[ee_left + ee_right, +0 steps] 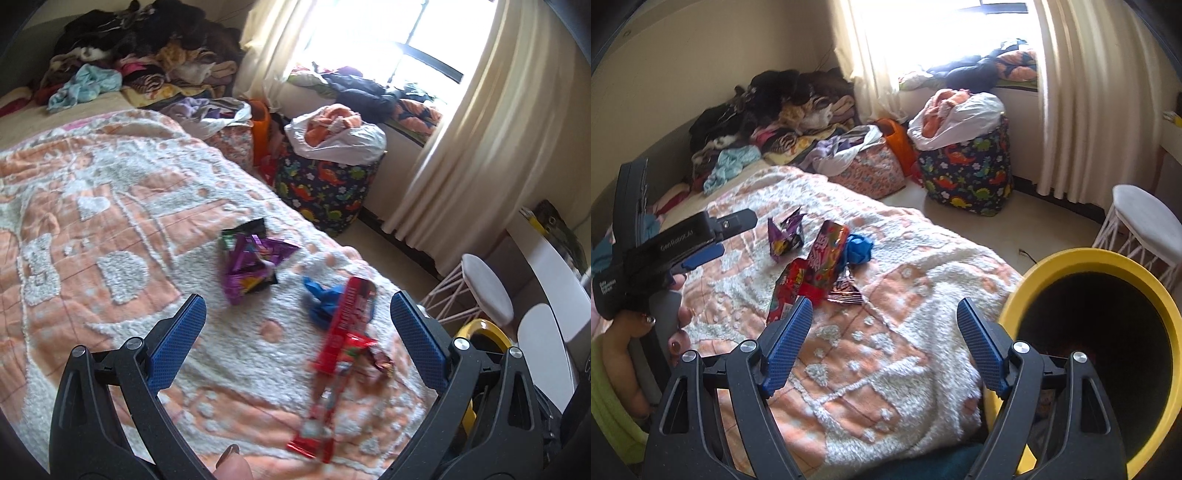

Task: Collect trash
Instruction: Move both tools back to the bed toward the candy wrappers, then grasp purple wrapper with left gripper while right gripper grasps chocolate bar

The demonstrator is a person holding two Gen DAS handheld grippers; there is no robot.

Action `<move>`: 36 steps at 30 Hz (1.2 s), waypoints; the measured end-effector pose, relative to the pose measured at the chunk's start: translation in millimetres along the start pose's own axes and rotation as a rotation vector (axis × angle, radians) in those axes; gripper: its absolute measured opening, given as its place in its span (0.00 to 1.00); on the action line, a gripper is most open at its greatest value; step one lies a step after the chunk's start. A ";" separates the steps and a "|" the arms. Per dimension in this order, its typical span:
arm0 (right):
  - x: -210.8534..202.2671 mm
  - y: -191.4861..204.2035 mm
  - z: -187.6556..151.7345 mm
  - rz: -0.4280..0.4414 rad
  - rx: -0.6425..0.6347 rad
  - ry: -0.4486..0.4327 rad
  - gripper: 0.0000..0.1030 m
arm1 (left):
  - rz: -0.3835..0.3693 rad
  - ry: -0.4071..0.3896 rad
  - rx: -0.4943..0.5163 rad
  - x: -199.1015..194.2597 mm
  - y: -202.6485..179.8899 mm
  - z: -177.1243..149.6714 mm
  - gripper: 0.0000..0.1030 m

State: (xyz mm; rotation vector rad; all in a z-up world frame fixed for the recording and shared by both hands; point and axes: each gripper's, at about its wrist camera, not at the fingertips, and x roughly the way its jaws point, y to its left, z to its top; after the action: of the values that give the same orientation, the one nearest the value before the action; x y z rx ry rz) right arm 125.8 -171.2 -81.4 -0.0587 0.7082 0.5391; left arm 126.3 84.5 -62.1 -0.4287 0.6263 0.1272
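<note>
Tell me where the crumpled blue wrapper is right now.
The crumpled blue wrapper lies on the orange-and-white bedspread, touching the long red candy box, right of it in both views.

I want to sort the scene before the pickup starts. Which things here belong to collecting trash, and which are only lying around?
For the job:
- purple wrapper
- red wrapper
- blue crumpled piece
- small dark wrapper
- yellow bin

Just lying about:
- clothes pile
- dinosaur-print basket
- white stool
- bed blanket
</note>
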 end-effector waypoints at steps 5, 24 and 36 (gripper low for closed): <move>24.1 10.8 5.8 0.020 -0.040 0.040 0.69 | 0.019 0.008 -0.030 9.4 16.9 6.4 0.89; 87.8 28.1 19.9 0.056 -0.129 0.146 0.51 | 0.016 0.044 -0.078 58.3 38.5 31.1 0.73; 117.5 26.5 7.6 0.073 -0.128 0.236 0.28 | 0.017 0.081 -0.107 82.0 42.9 34.6 0.62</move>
State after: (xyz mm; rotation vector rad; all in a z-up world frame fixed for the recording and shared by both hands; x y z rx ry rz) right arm 191.5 -93.7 -146.6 -0.2191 0.9080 0.6538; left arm 200.6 137.0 -100.5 -0.5344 0.7047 0.1603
